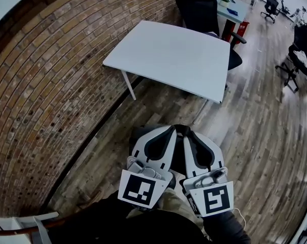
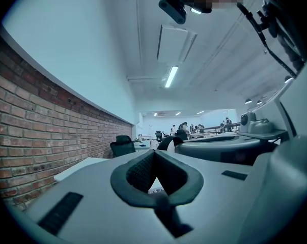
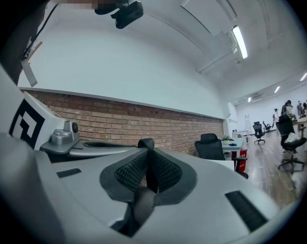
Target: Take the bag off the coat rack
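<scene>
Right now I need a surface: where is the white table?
In the head view the white table stands at upper centre, the brick wall on its left and a black office chair behind it.

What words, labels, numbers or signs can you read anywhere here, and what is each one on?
No readable text in any view.
Left marker cube: a black-and-white square pattern, not letters or digits.
Right marker cube: the same kind of pattern, no text.
Red object beside the far desk: any print on it is too small to read.
</scene>
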A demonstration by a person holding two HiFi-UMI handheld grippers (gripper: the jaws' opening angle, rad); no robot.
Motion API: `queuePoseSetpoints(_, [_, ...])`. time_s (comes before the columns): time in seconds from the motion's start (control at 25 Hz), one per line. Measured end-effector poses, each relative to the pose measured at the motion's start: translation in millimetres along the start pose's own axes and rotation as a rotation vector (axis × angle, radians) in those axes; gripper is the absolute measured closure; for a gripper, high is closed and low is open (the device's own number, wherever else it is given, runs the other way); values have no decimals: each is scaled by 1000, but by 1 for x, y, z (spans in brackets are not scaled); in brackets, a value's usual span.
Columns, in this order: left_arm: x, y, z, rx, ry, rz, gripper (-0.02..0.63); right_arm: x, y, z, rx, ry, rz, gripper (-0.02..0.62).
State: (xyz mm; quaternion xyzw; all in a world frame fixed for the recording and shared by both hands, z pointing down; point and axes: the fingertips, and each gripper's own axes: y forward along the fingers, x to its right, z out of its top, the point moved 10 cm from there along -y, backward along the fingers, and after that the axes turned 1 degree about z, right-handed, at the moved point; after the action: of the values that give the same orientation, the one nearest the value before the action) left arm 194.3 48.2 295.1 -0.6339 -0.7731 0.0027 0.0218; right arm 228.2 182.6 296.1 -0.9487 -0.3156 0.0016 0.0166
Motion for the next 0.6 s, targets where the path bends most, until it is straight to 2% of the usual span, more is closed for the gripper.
queuePoseSetpoints(0.32, [-15, 53, 6, 1, 15, 79, 600, 45, 44, 8, 10, 3, 77, 563])
queuePoseSetpoints(0.6, [-31, 83, 36, 68, 42, 139, 600, 67, 76, 43, 32, -22, 137, 563])
